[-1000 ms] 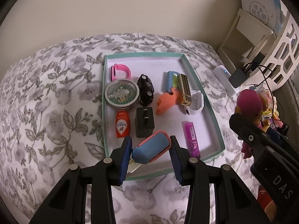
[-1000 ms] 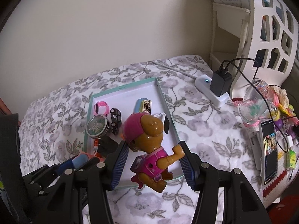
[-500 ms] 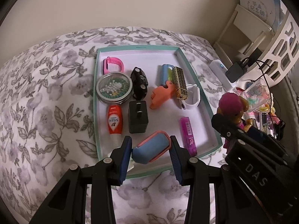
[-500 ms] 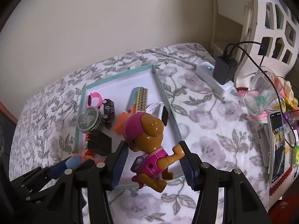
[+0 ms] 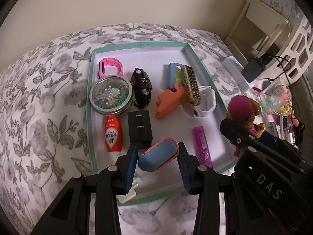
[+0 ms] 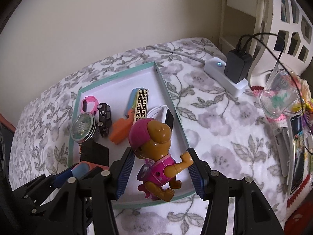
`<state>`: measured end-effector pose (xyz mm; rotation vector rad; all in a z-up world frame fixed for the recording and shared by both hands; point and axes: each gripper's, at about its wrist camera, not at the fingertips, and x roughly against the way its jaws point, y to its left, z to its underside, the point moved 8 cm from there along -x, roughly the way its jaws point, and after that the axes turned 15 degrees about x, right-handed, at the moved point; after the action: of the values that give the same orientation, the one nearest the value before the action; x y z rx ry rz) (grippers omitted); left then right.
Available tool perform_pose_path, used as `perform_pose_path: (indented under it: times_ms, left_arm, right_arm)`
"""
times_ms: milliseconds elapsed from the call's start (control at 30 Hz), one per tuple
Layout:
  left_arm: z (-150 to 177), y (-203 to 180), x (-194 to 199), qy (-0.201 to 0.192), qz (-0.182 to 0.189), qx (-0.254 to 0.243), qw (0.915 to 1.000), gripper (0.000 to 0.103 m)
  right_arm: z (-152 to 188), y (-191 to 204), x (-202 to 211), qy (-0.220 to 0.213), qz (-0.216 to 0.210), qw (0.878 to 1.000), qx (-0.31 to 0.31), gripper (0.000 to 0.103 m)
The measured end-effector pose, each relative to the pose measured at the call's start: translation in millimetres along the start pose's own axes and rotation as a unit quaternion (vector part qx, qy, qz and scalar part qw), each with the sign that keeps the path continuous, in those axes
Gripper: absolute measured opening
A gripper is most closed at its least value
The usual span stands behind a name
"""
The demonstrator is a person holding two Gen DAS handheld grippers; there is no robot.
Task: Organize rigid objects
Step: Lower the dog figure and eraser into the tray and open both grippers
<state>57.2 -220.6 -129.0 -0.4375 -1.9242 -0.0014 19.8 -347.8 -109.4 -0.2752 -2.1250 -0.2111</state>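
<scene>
A teal-rimmed white tray [image 5: 207, 72] lies on the flowered bedspread, also seen as the tray [image 6: 172, 101] in the right wrist view. My left gripper [image 5: 157, 156] is shut on a blue case with an orange rim [image 5: 159, 157], held just above the tray's near end. My right gripper [image 6: 159, 165] is shut on a brown toy puppy in pink [image 6: 156, 146], over the tray's near right corner. That puppy [image 5: 242, 111] shows at the right in the left wrist view. In the tray lie a pink watch [image 5: 110, 69], a round tin [image 5: 111, 96], a black toy car [image 5: 141, 85] and an orange toy [image 5: 169, 101].
More things in the tray: a red tube [image 5: 113, 134], a black block [image 5: 139, 129], a gold lighter [image 5: 190, 85], a white watch [image 5: 205, 101], a purple stick [image 5: 202, 145]. Right of the tray sit a white power strip with black charger [image 6: 232, 70], a glass [image 6: 277, 96] and a phone [image 6: 298, 152].
Both grippers have sunk toward the tray with their loads, so the tray looks larger and nearer. The grips on the case and the puppy are unchanged.
</scene>
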Motion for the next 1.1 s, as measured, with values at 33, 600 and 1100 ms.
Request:
perform_pose_path:
  times_ms: [33, 600, 1100]
  left_arm:
    - [-1.7, 1.5, -3.0, -0.002, -0.005, 0.001, 1.0, 0.041]
    - [-8.2, 12.5, -30.4, 0.004, -0.025, 0.003, 0.9997, 0.038]
    - [-8.9, 18.9, -32.7, 0.013, -0.027, 0.018, 0.9994, 0.041]
  right_arm:
    - [-0.2, -0.2, -2.7, 0.0, 0.0, 1.0, -0.001, 0.058]
    - [7.4, -3.7, -38.6, 0.022, -0.027, 0.999, -0.024, 0.058]
    - [10.4, -0.7, -44.6, 0.04, -0.021, 0.999, -0.013, 0.058]
